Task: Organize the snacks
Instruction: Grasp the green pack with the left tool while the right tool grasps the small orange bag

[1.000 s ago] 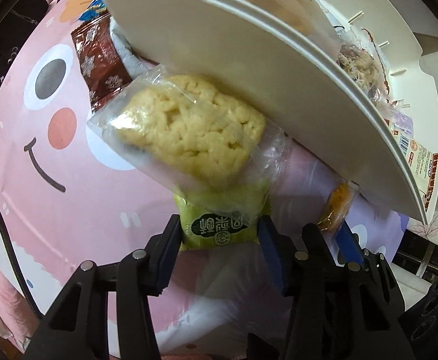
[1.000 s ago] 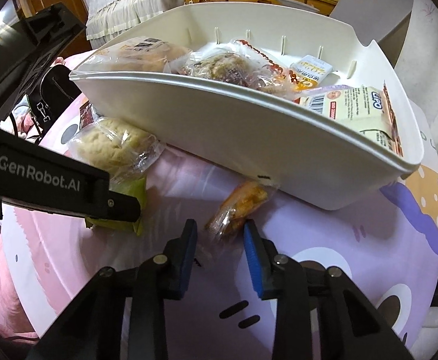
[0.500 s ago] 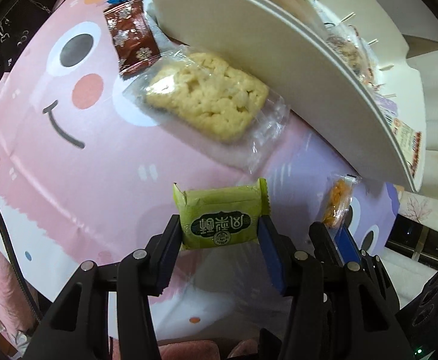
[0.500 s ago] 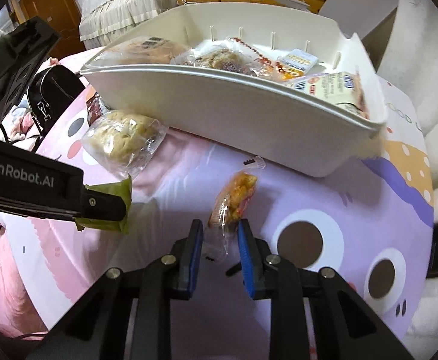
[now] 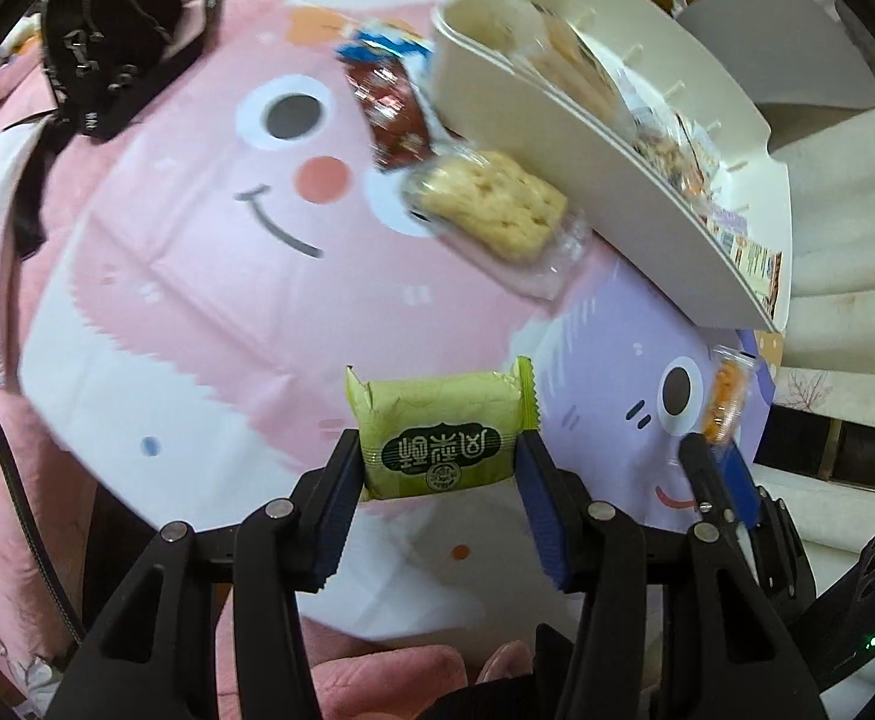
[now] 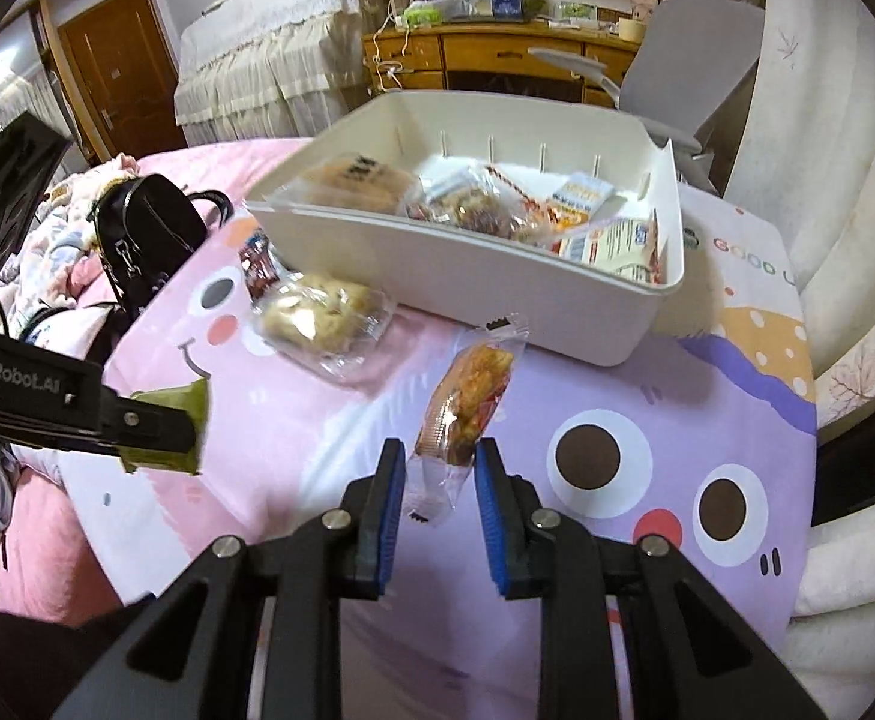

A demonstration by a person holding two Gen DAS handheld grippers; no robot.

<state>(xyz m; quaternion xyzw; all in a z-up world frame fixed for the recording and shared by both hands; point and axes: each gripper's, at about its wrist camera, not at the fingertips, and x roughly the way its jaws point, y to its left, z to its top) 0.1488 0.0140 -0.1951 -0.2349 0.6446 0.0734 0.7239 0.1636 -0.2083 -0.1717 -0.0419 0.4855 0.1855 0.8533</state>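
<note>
Both packets lifted clear, bin (image 6: 497,282) ahead (right side nearer). Green packet (image 5: 440,429) clamped crosswise in left gripper (image 5: 437,468). Orange packet (image 6: 464,402) pinched by its tail in right gripper (image 6: 440,468), pointing binward.

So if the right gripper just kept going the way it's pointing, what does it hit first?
Probably the cartoon bedspread, just short of the white bin. The right gripper points steeply down, holding the orange snack packet; depth is unclear.

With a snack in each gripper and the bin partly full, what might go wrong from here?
The right gripper pinches only the clear tail of the orange snack, so it might slip out. The white bin is already crowded, so the green packet may land on top. The rice cake beside the bin could get knocked.
</note>
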